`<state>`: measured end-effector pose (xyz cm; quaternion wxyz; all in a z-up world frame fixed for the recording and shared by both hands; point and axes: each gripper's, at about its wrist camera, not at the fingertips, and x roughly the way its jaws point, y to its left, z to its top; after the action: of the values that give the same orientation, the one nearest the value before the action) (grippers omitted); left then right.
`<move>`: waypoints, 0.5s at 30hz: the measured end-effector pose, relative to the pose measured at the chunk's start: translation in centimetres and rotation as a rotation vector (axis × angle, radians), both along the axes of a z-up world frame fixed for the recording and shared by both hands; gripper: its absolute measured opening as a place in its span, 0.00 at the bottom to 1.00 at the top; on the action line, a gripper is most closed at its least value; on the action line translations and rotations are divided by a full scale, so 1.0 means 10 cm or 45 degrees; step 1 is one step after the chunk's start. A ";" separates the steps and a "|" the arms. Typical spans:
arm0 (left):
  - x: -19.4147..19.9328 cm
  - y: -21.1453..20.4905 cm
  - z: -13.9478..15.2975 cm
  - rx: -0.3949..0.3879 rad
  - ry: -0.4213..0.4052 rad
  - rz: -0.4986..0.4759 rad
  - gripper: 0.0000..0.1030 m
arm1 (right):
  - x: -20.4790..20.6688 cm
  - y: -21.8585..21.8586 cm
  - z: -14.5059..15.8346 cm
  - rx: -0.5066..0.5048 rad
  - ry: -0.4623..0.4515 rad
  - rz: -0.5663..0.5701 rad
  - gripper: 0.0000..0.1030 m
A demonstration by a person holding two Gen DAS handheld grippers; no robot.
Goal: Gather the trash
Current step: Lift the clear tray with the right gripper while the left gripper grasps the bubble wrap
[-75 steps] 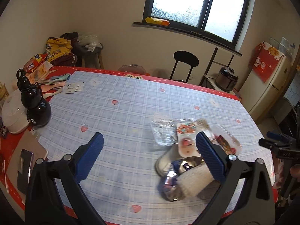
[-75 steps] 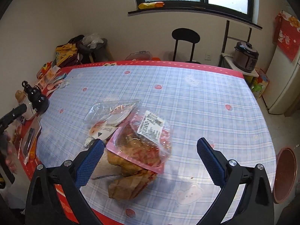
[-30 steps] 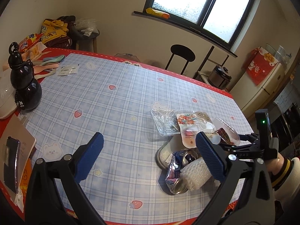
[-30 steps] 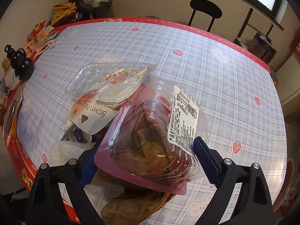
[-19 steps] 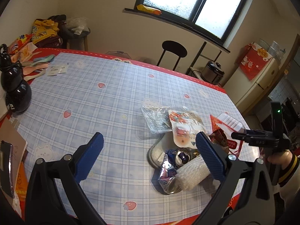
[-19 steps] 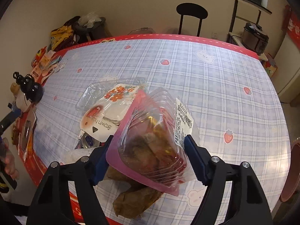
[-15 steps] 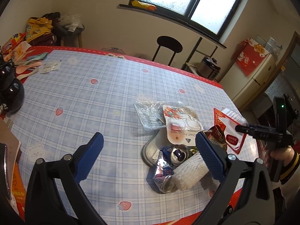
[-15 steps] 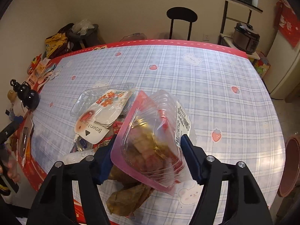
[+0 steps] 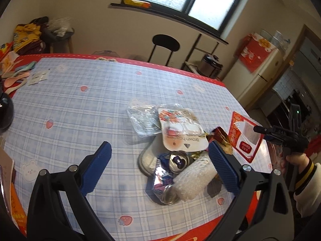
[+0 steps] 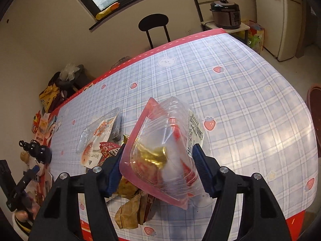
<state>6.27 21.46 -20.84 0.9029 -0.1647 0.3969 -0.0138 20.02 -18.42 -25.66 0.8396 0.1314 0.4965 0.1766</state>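
Observation:
My right gripper [image 10: 158, 158] is shut on a clear plastic food box with a pink rim and a white label [image 10: 164, 150], held tilted above the table. In the left wrist view the box [image 9: 245, 135] hangs at the right table edge. A trash pile lies on the checked tablecloth: clear tray [image 9: 143, 118], flowered lid [image 9: 180, 132], crushed can [image 9: 177, 161], foil wrapper [image 9: 160, 180], white foam net [image 9: 192, 182], brown paper bag [image 10: 134, 210]. My left gripper [image 9: 158, 158] is open and empty, above the table before the pile.
A black gourd-shaped bottle [image 10: 37, 150] stands near the table's left edge. Spoons and packets [image 9: 18, 76] lie at the far left corner. A black chair [image 9: 165, 45] and a rice cooker [image 10: 225, 15] stand beyond the table. A red basin [image 10: 315, 108] sits on the floor.
My right gripper closed on the plastic food box, lifted it off the pile and tilted it on edge. My left gripper moved slightly and stayed open.

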 end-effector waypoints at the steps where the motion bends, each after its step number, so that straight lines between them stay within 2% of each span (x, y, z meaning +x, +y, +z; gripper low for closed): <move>1: 0.02 -0.04 -0.03 0.003 0.002 -0.027 0.92 | -0.03 -0.01 0.00 -0.002 -0.003 -0.004 0.62; 6: 0.12 -0.27 -0.19 0.000 0.044 -0.146 0.91 | -0.13 -0.02 -0.02 0.010 -0.016 -0.006 0.62; 11: 0.15 -0.61 -0.38 0.079 0.094 -0.274 0.89 | -0.17 -0.06 -0.03 0.059 -0.020 -0.015 0.62; 13: 0.17 -0.76 -0.51 0.113 0.126 -0.309 0.84 | -0.22 -0.07 -0.03 0.060 -0.023 0.015 0.62; 15: 0.19 -0.89 -0.63 0.142 0.146 -0.330 0.84 | -0.27 -0.09 -0.02 0.062 -0.027 0.045 0.62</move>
<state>8.17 12.57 -27.11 0.8770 -0.0622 0.4660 -0.0988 17.34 -19.34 -25.82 0.8381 0.1411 0.4855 0.2048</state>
